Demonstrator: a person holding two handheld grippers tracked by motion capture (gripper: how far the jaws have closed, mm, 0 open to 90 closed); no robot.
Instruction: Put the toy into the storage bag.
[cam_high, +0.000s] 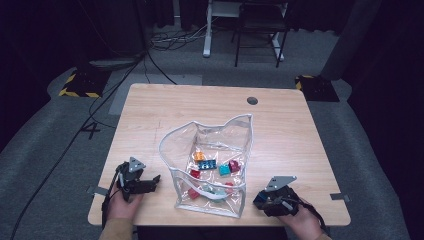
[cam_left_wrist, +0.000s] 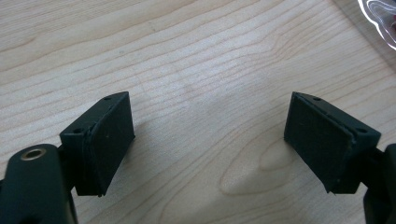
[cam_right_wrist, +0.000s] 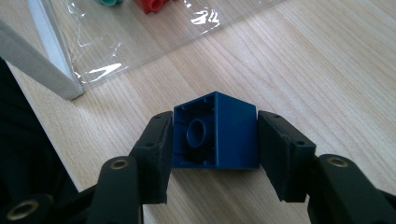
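Pale wood tabletop (cam_high: 150, 107) carries everything; at its near right edge the right gripper (cam_right_wrist: 215, 140) has its jaws pressed on a blue building block (cam_right_wrist: 219, 133), hollow underside showing. At near left the left gripper (cam_left_wrist: 210, 135) stands wide apart, nothing between. Farther in, between them, a clear zip pouch (cam_high: 180, 142) holds coloured bricks (cam_high: 224, 170)
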